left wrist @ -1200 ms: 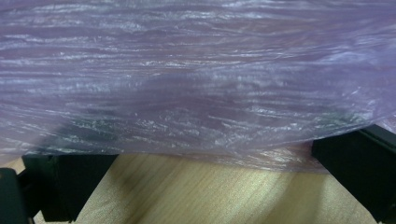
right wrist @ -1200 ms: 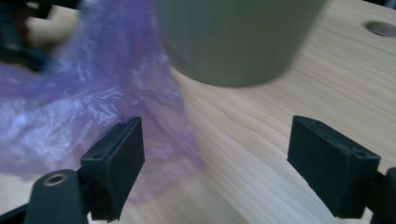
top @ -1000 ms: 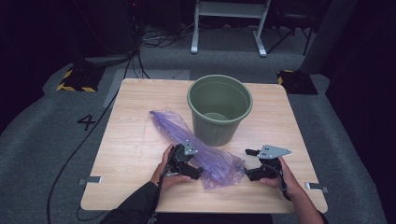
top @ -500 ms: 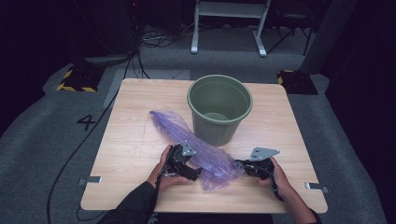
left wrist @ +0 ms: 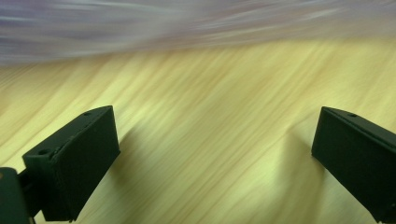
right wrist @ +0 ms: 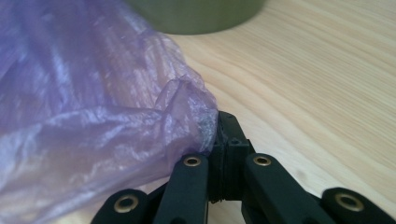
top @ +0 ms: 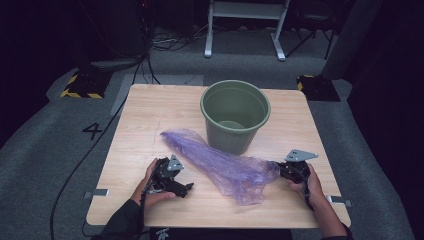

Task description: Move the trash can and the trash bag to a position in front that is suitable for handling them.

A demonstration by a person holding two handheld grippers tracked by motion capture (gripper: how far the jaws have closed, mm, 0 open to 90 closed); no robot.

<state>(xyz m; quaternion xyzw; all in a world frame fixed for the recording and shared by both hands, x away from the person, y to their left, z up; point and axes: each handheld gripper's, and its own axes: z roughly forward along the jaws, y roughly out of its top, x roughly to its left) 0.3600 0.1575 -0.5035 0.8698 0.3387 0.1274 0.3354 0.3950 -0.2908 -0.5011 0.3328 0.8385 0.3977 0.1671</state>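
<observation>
A crumpled, see-through purple plastic bag [top: 220, 162] lies stretched across the wooden table [top: 150, 115] in front of a green bin [top: 235, 115]. My right gripper [top: 276, 169] is shut on the bag's right end. In the right gripper view the film [right wrist: 93, 102] is bunched into the closed jaws of that gripper [right wrist: 227, 126]. My left gripper [top: 186, 189] lies low near the table's front left, just short of the bag. It [left wrist: 215, 140] is open, with bare wood between the jaws and the blurred bag [left wrist: 140, 28] beyond them.
The green bin [right wrist: 196, 14] stands upright at the table's middle back, close behind the bag. A metal bracket [top: 100, 192] juts from the left table edge and another [top: 340, 201] from the right. Cables and a stand are on the grey floor beyond.
My right gripper moved left to the bag's end, closed on it and drew it rightward, stretching the bag. My left gripper drew back leftward, off the bag.
</observation>
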